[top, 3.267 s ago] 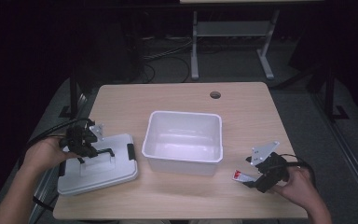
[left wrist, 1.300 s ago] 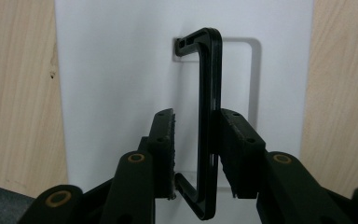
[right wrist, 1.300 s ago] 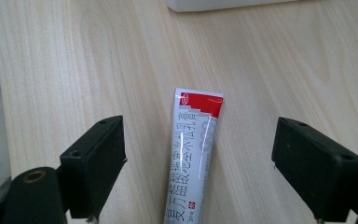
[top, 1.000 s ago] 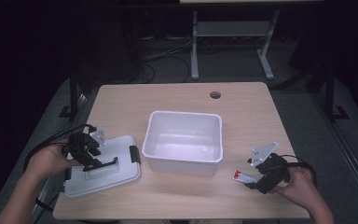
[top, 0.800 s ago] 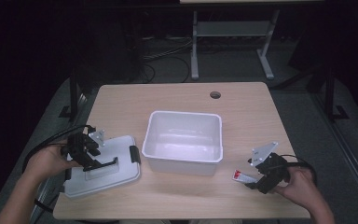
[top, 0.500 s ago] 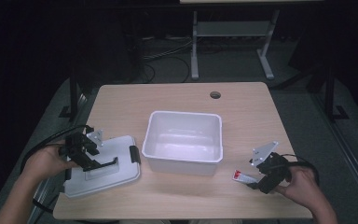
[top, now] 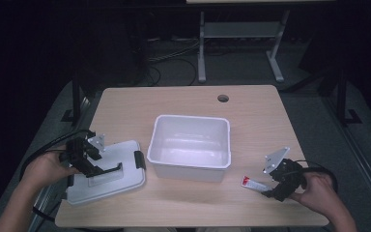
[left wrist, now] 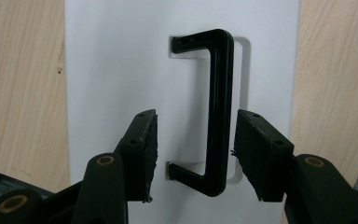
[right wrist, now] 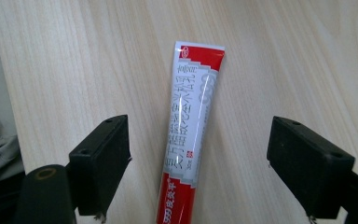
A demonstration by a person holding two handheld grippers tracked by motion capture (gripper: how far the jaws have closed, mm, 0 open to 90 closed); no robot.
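Left gripper view showed the left gripper (left wrist: 193,154) released, jaws straddling the lid's black handle (left wrist: 216,112) mid-frame; right gripper (right wrist: 219,163) released over the tube (right wrist: 189,135). Off-centre closing could miss the handle.

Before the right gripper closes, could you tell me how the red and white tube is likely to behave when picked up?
The flat-lying red and white tube looks thin, so probably light and squashy. Its glossy skin may slip. The right gripper is open astride it; a gentle squeeze should do.
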